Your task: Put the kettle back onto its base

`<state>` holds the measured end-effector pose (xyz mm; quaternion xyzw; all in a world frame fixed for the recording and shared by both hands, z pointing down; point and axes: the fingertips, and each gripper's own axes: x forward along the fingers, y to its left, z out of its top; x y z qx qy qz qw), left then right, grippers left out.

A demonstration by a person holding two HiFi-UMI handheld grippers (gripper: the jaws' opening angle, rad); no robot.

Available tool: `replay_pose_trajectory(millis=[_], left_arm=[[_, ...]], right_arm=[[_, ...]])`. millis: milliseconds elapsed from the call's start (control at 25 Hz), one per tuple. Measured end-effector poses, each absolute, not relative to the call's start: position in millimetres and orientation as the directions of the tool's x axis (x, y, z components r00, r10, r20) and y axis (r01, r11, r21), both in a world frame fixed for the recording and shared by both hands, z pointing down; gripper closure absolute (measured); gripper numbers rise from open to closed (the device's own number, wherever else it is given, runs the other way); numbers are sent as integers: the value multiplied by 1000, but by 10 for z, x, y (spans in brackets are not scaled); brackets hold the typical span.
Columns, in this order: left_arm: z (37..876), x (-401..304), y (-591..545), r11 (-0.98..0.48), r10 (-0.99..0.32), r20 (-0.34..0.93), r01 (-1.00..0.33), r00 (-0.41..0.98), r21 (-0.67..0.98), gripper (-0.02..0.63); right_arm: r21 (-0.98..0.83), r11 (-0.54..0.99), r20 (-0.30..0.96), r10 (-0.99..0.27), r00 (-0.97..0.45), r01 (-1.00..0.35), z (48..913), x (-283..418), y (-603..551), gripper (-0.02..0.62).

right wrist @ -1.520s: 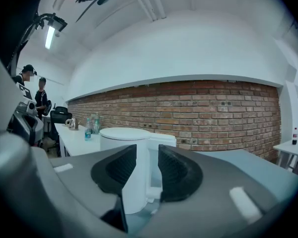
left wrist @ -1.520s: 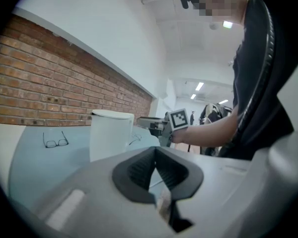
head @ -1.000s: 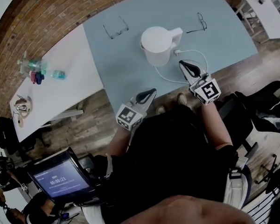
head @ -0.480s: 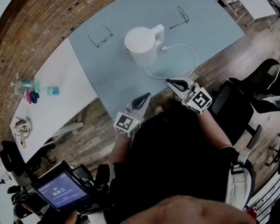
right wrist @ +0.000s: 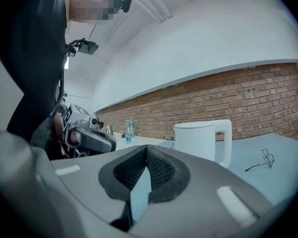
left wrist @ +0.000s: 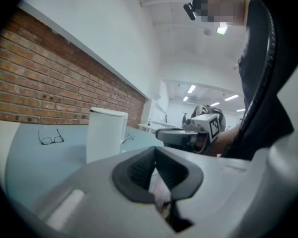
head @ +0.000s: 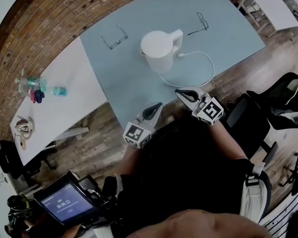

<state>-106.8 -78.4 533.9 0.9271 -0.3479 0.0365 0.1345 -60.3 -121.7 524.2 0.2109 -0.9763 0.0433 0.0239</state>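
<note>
The white kettle [head: 161, 48] stands upright on the blue table [head: 124, 83], handle to the right; its base is hidden under it. A white cord [head: 208, 68] loops on the table from the kettle's foot to a plug [head: 181, 56] beside the handle. Both grippers hover at the table's near edge, well short of the kettle. My left gripper [head: 156, 107] is shut and empty. So is my right gripper [head: 182, 91], just below the cord loop. The kettle [left wrist: 105, 133] shows beyond the left gripper [left wrist: 155, 150]; it [right wrist: 201, 138] also shows beyond the right gripper [right wrist: 146, 148].
Two pairs of glasses [head: 114, 36] [head: 202, 23] lie on the blue table behind the kettle. A white table [head: 64, 108] at the left carries bottles [head: 35, 81]. Below are wooden floor [head: 89, 138], a device with a lit screen [head: 64, 202] and an office chair [head: 253, 118] at right.
My right gripper has drawn back from over the cord loop toward the table's near edge, still shut. The left gripper has stayed put. The head view has shifted slightly.
</note>
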Motion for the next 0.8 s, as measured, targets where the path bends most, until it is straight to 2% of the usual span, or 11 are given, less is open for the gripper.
replay_pose_trajectory(millis=[800], left_arm=[[5383,-1256,-820,-684,-674,163,-692,721,232,604]], right_arm=[[-24,916,89,-398,-913,-401,5270,-764,-1325,594]])
